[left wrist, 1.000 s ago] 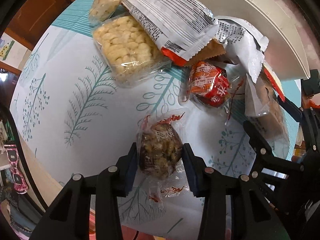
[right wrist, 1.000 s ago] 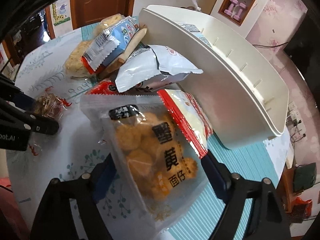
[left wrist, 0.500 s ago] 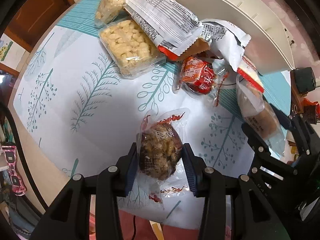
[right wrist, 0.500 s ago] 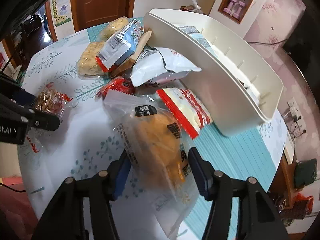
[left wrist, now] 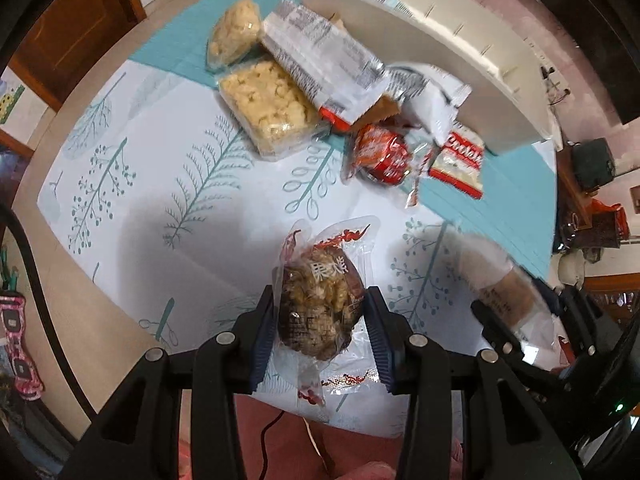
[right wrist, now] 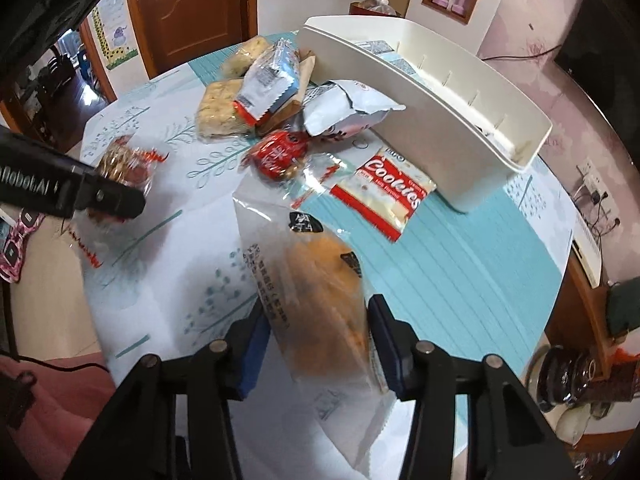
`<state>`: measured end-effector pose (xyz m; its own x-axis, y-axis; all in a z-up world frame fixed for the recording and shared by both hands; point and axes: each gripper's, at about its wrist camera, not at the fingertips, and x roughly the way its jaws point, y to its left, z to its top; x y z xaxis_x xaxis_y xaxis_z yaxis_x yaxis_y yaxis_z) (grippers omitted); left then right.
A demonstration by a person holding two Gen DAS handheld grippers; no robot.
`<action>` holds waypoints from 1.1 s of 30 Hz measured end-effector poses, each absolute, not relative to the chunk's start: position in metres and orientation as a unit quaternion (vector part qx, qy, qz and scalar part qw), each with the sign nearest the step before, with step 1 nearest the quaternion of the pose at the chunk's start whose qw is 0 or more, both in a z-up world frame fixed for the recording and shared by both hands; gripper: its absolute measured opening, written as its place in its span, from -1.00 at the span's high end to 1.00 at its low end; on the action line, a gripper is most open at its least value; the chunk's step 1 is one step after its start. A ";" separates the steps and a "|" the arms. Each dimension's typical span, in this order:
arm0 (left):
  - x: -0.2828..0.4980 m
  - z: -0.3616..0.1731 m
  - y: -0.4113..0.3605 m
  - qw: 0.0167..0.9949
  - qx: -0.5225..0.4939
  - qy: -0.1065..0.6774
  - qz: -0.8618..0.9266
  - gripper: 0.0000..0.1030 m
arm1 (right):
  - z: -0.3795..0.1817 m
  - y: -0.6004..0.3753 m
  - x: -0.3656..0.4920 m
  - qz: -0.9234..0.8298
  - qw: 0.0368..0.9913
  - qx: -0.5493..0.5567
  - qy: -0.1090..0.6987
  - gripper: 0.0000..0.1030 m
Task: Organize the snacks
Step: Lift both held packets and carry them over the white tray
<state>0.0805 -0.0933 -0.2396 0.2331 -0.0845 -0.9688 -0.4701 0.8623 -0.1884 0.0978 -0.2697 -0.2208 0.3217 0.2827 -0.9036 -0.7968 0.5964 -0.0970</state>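
My left gripper is shut on a clear packet of brown nut cake, held above the tablecloth. My right gripper has a clear bag of orange biscuits between its jaws. They are closing, the pads press its sides, and the bag hangs clear of the table. The right wrist view shows the left gripper and its packet at the left. A long white bin stands at the back right, with a packet or two inside.
Loose snacks lie beside the bin: a red "Cookies" packet, a red round packet, a white foil bag, a blue-white packet and two puffed-rice blocks. The round table's edge curves along the left.
The right jaws closed on the biscuit bag and lifted it off the cookies packet, toward the table's near side. The left gripper rose with the nut cake packet.
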 end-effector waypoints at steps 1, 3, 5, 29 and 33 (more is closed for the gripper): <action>0.080 -0.234 -0.094 0.754 -0.228 0.603 0.125 0.19 | -0.219 -0.272 0.095 0.353 0.765 -0.275 0.463 0.06; 0.079 -0.226 -0.094 0.757 -0.225 0.601 0.120 0.19 | -0.214 -0.275 0.089 0.352 0.769 -0.268 0.462 0.06; 0.076 -0.215 -0.095 0.763 -0.226 0.595 0.113 0.19 | -0.208 -0.278 0.083 0.347 0.773 -0.265 0.459 0.06; 0.164 -0.108 -0.062 0.844 -0.135 0.519 0.012 0.19 | -0.126 -0.272 0.123 0.230 0.851 -0.189 0.433 0.06; 0.186 -0.094 -0.053 0.856 -0.120 0.503 -0.005 0.19 | -0.118 -0.263 0.141 0.211 0.861 -0.175 0.427 0.06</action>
